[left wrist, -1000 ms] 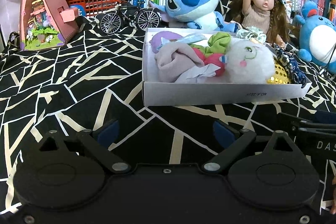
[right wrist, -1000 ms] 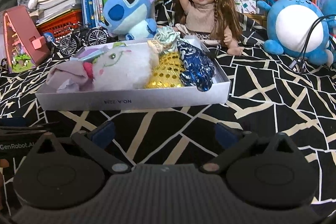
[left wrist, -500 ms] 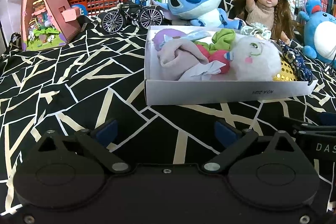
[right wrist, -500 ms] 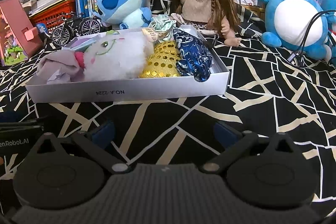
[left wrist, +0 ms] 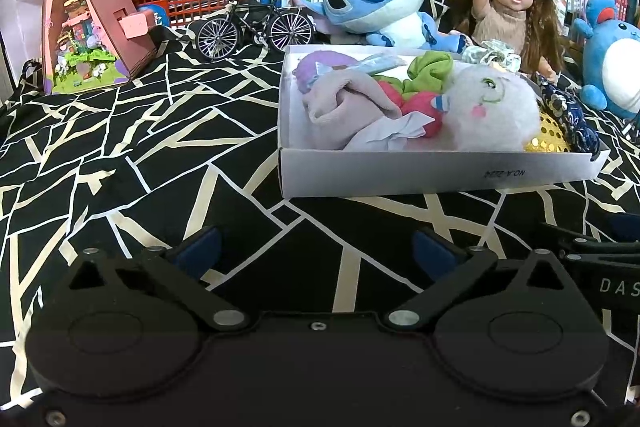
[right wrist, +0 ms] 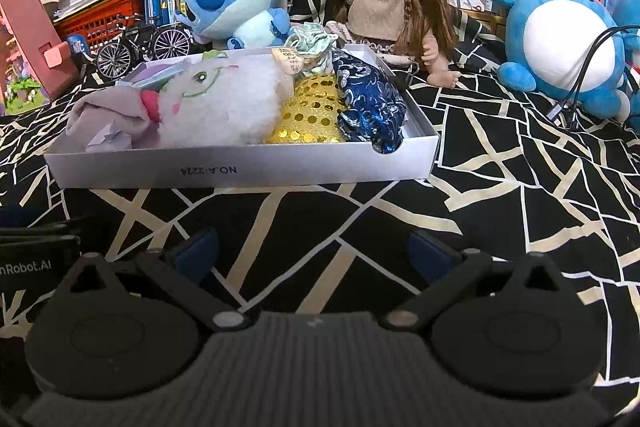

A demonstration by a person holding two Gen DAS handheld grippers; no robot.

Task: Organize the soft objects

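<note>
Now — white box (right wrist: 240, 171) crammed with fluffy plush (right wrist: 216, 107), pouches | left gripper (left wrist: 316, 251) opening, empty | right gripper (right wrist: 312, 251) released

— What is sitting in the white box (right wrist: 240, 173)?
— Soft things are crowding it: a mauve cloth (left wrist: 352, 99) is lying at the left, a fluffy white plush (right wrist: 224, 107) is resting in the middle, and a gold sequin pouch (right wrist: 312, 115) is touching a blue brocade pouch (right wrist: 370, 103) drooping over the right corner.
</note>
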